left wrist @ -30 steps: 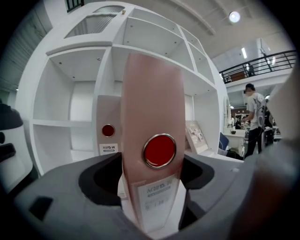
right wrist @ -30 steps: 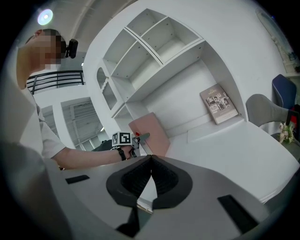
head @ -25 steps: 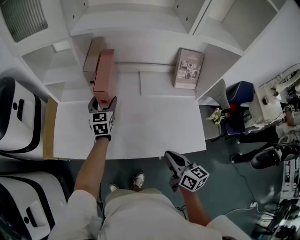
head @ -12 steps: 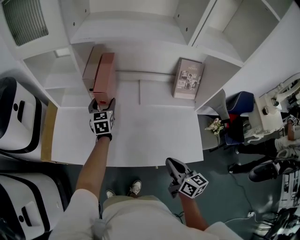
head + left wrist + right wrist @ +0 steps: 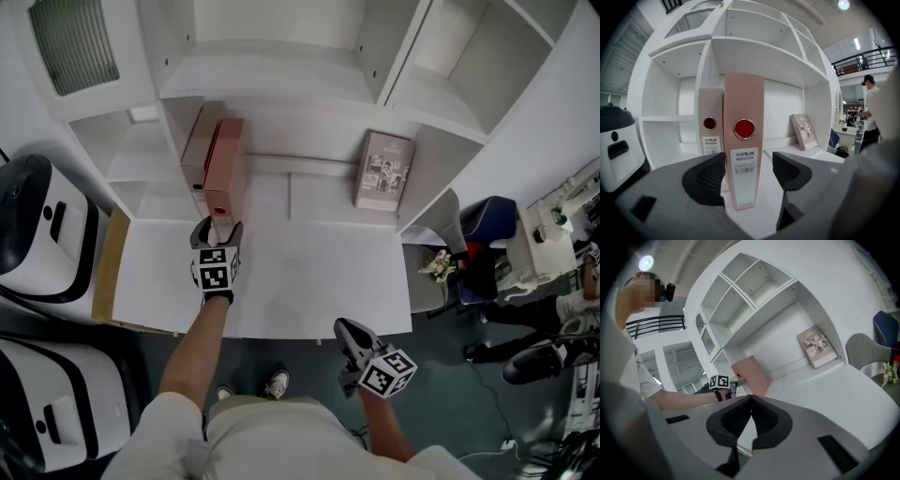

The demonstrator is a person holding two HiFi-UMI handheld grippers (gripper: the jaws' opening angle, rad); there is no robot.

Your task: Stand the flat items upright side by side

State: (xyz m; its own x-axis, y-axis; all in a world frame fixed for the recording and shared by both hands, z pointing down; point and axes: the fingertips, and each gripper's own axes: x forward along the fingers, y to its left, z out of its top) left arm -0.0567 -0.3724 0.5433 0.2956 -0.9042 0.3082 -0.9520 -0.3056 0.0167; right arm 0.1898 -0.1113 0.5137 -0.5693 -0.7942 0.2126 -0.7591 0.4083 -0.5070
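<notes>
The left gripper (image 5: 217, 230) is hovering at the 11 o'clock part of the white counter (image 5: 309, 272), pointing toward the shelf unit (image 5: 281, 84). Its jaws are standing open, with the spine of the pink binder (image 5: 744, 136) sitting between them. The left pad (image 5: 710, 176) is lying right at the binder's edge, though I cannot tell if it is touching. The right pad (image 5: 787, 171) is standing clearly apart from the binder, so nothing is being squeezed.

The pink binder is standing upright in the open bay at the back of the counter, spine facing the person. A beige binder (image 5: 709, 131) is standing upright just beside it at its 9 o'clock side, flat against it and set a little further back.

A book (image 5: 384, 171) is leaning against the bay's side wall at the counter's 1 o'clock corner, well apart from the two binders, with its cover showing.

The right gripper (image 5: 750, 401) is hanging at 5 o'clock, just off the counter's near edge. Its jaws are pressing together with nothing between them.
</notes>
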